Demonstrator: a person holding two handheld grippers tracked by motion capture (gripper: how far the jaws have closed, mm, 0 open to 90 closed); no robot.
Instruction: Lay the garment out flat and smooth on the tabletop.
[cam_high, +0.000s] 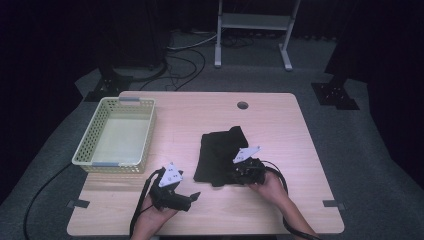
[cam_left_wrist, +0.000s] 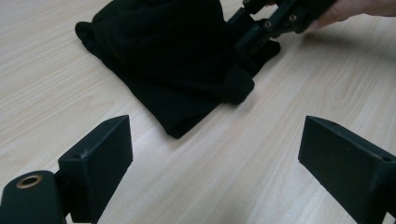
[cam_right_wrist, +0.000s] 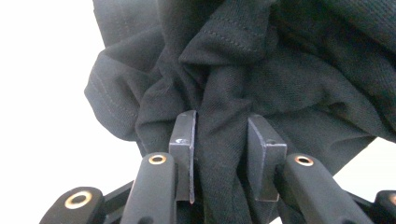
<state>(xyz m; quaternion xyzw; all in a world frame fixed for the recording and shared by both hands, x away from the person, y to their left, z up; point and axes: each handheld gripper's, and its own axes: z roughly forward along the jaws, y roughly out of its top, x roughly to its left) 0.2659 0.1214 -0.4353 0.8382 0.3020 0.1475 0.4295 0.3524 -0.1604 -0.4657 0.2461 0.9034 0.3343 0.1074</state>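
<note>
The black cloth (cam_high: 218, 152) lies crumpled on the table (cam_high: 280, 125), right of the basket (cam_high: 118, 132). The right gripper (cam_right_wrist: 219, 140) is clamped on a bunched fold at the cloth's near right edge. The left gripper (cam_left_wrist: 215, 154) hovers near the cloth's near left corner with its jaws wide apart, nothing between them.

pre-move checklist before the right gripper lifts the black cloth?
1. Right gripper pinching a fold of the black cloth: ok, fabric bunched between the pads.
2. Whole cloth gathered: not ok, most lies spread on the table.
3. Left gripper free: ok, jaws wide, nothing between them.
4. Left gripper clear of the cloth: ok, bare wood between them.
5. Basket ready: ok, looks empty.
6. Grip depth: cannot tell.
</note>
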